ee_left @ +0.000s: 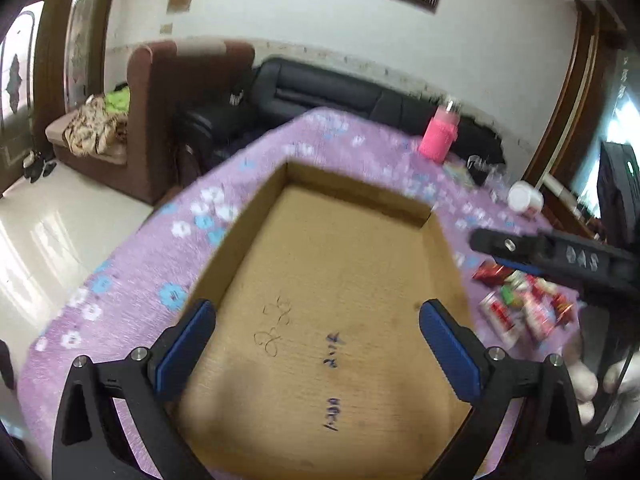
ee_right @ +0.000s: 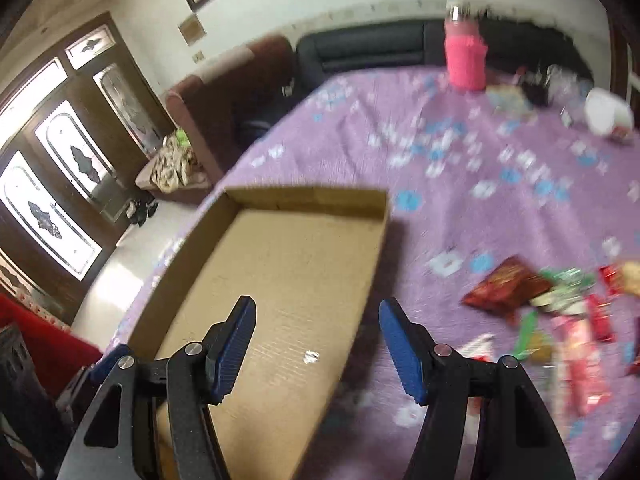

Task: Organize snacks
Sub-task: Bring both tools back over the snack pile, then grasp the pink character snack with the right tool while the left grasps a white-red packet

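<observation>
An empty shallow cardboard box (ee_left: 320,256) lies on the purple flowered tablecloth (ee_left: 132,280). My left gripper (ee_left: 318,314) hangs over the box's near half, open, with nothing between its blue pads. A loose pile of snack packets (ee_left: 520,312), mostly red, lies on the cloth right of the box. In the right wrist view my right gripper (ee_right: 316,310) is open and empty above the box's (ee_right: 288,256) right wall. One of its fingers is over the box floor and the other over the cloth. The snack packets (ee_right: 560,308) lie to its right.
A pink bottle (ee_right: 464,60) and a white cup (ee_right: 608,116) stand at the table's far side, with small clutter beside them. The right gripper's black body (ee_left: 560,256) reaches in above the snacks, held by a hand (ee_left: 584,384). Sofas and a tiled floor lie beyond the table edge.
</observation>
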A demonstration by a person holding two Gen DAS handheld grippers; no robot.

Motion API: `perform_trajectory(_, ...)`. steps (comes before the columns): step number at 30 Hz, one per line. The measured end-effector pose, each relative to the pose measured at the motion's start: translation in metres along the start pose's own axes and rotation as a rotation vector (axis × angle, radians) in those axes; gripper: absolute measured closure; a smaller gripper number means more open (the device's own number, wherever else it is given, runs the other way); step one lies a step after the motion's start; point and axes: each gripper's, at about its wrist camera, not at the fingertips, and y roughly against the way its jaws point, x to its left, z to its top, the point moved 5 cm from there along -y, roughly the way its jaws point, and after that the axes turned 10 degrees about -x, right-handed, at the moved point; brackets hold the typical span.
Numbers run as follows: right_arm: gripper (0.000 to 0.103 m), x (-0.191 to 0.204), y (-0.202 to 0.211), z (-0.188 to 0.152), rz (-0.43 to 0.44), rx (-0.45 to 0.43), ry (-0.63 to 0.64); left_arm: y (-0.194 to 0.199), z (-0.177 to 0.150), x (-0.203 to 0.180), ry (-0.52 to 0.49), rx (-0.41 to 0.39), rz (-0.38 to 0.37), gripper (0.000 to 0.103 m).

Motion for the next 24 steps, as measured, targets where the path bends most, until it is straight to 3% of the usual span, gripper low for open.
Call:
perform_trajectory(3,0.034,-0.014,0.035,0.001,-0.029,-0.058,0.0,0.026,0.013,-0.017,-0.027,-0.054,-0.013,0.001)
perform_trajectory(7,0.034,-0.047,0.072,-0.008,-0.063,-0.089,-0.046,0.045,0.019,-0.055,-0.079,-0.066,-0.077,0.001)
perform_trajectory(13,0.034,-0.125,0.121,-0.029,-0.164,-0.113,-0.123,0.045,0.003,-0.12,-0.113,0.024,-0.221,0.001)
perform_trajectory(17,0.035,-0.182,0.143,-0.043,-0.211,-0.128,-0.212,0.024,-0.018,-0.155,-0.093,0.139,-0.315,0.001)
perform_trajectory(19,0.035,-0.202,0.144,-0.047,-0.229,-0.125,-0.234,0.012,-0.029,-0.168,-0.126,0.172,-0.328,0.017)
perform_trajectory(20,0.035,-0.207,0.142,-0.049,-0.231,-0.116,-0.241,0.005,-0.033,-0.175,-0.148,0.194,-0.327,0.032)
perform_trajectory(21,0.035,-0.213,0.137,-0.051,-0.223,-0.105,-0.252,-0.006,-0.04,-0.185,-0.16,0.234,-0.341,0.04)
perform_trajectory(24,0.035,-0.213,0.118,-0.053,-0.178,-0.071,-0.252,-0.033,-0.054,-0.198,-0.15,0.317,-0.33,0.041)
